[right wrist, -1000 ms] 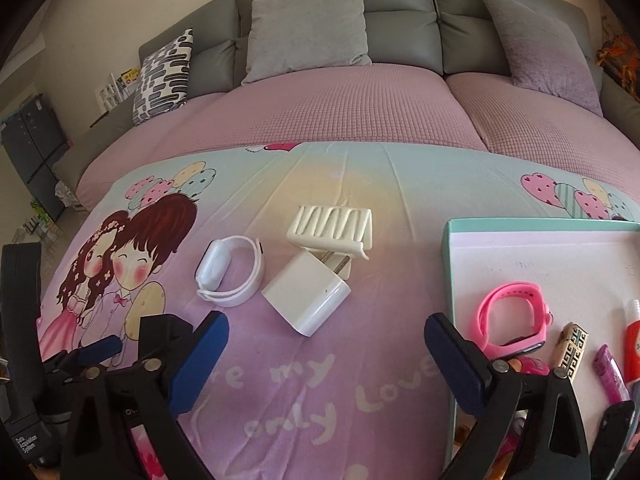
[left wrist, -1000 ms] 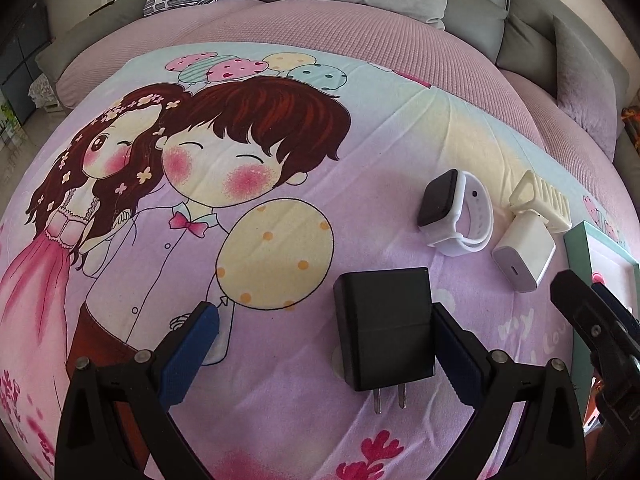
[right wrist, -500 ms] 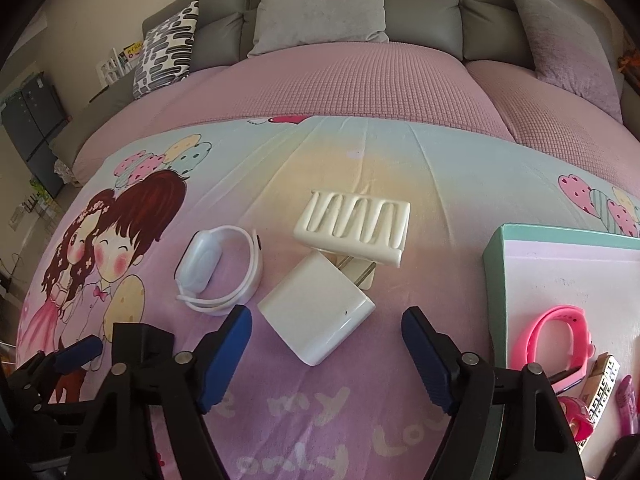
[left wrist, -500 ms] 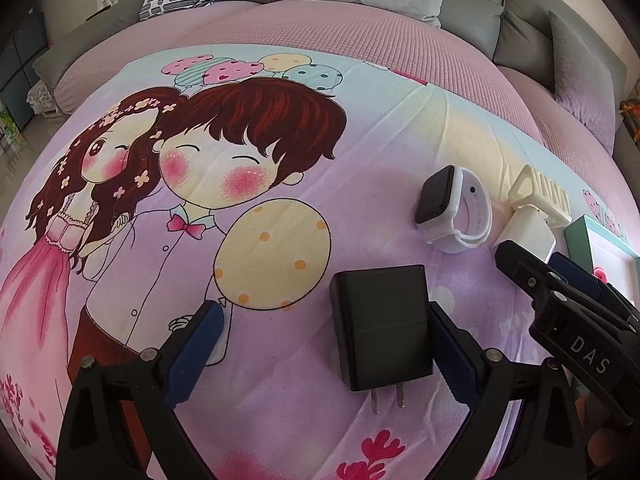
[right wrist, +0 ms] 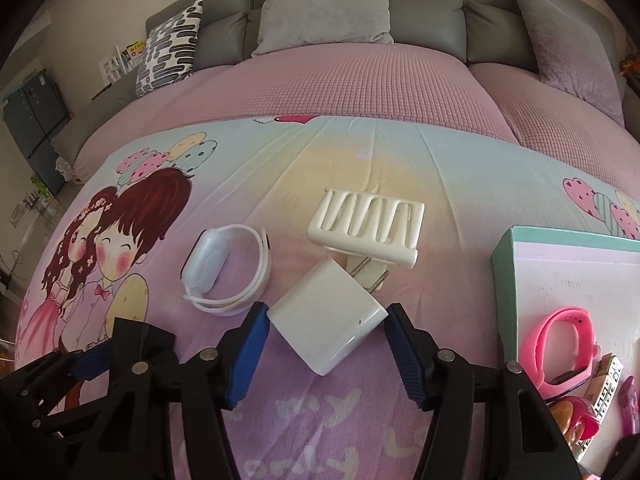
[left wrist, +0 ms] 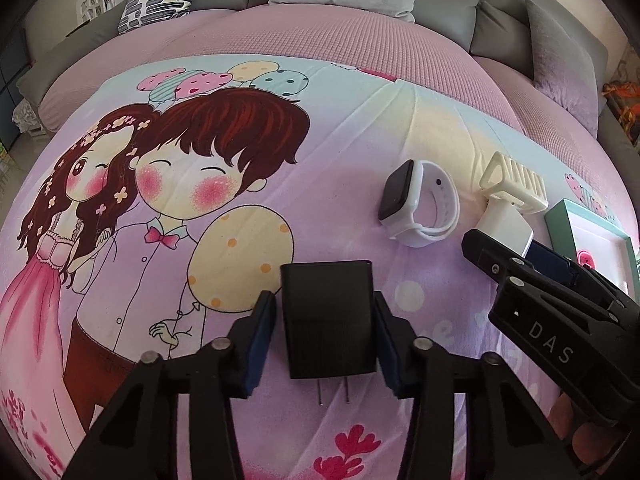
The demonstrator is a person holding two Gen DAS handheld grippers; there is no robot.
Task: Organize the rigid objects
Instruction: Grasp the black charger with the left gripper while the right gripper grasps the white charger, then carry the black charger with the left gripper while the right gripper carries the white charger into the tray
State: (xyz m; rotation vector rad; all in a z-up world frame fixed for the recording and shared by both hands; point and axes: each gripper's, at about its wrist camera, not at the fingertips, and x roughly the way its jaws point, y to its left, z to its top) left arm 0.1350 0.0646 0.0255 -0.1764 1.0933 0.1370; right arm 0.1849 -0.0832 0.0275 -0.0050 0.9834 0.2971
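Observation:
A black charger [left wrist: 328,316] lies on the cartoon bedsheet between the blue pads of my left gripper [left wrist: 326,344], whose jaws have narrowed around it and touch or nearly touch its sides. A white charger [right wrist: 328,320] lies between the pads of my right gripper [right wrist: 326,356], whose jaws stand close around its corners. A white smartwatch [right wrist: 228,268] and a cream comb-like clip [right wrist: 368,228] lie just beyond. The watch [left wrist: 420,208], clip [left wrist: 514,184] and white charger [left wrist: 506,228] also show in the left wrist view, with the right gripper [left wrist: 532,276] at the right.
A teal-rimmed tray [right wrist: 560,248] at the right holds a pink watch band [right wrist: 564,344] and several small items. Grey cushions [right wrist: 324,4] and a patterned pillow [right wrist: 168,48] line the sofa back beyond the pink cover.
Both grippers' jaws have narrowed from wide open. The left now brackets the black charger closely. The right moved left and forward onto the white charger.

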